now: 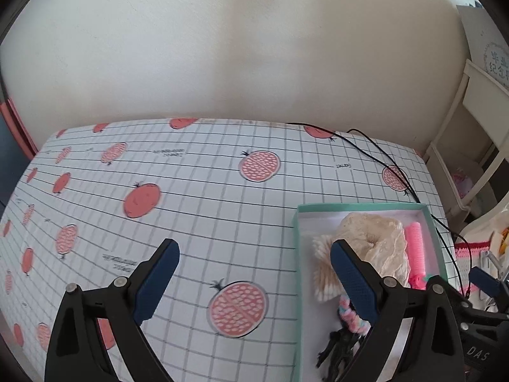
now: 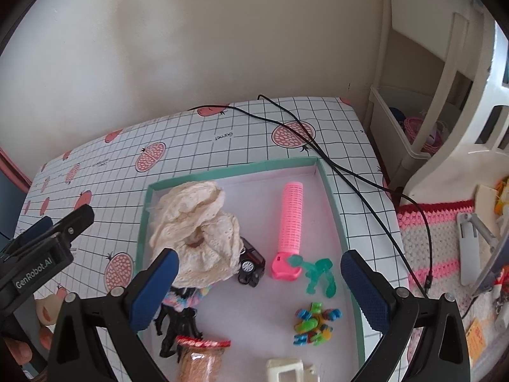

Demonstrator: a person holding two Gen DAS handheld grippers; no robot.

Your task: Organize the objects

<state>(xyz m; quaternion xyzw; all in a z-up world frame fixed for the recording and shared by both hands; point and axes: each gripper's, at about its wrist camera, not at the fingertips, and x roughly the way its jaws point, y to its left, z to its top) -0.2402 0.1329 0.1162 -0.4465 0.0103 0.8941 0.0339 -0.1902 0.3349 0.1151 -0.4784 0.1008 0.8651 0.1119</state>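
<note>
Left gripper: jaws wide, empty, above the tablecloth; green-rimmed box just right of it, holding cream scrunchie, toy car, pink roller; right gripper: jaws wide, empty, over the box.

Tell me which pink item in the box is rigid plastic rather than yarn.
The pink hair roller, a ridged tube lying flat near the box's right wall. The other pink item is a soft pastel scrunchie half under the cream scrunchie.

I get soft, even daylight on both feeds, faint shadows, heavy fisheye bending (dark corners), slight blur throughout.
</note>
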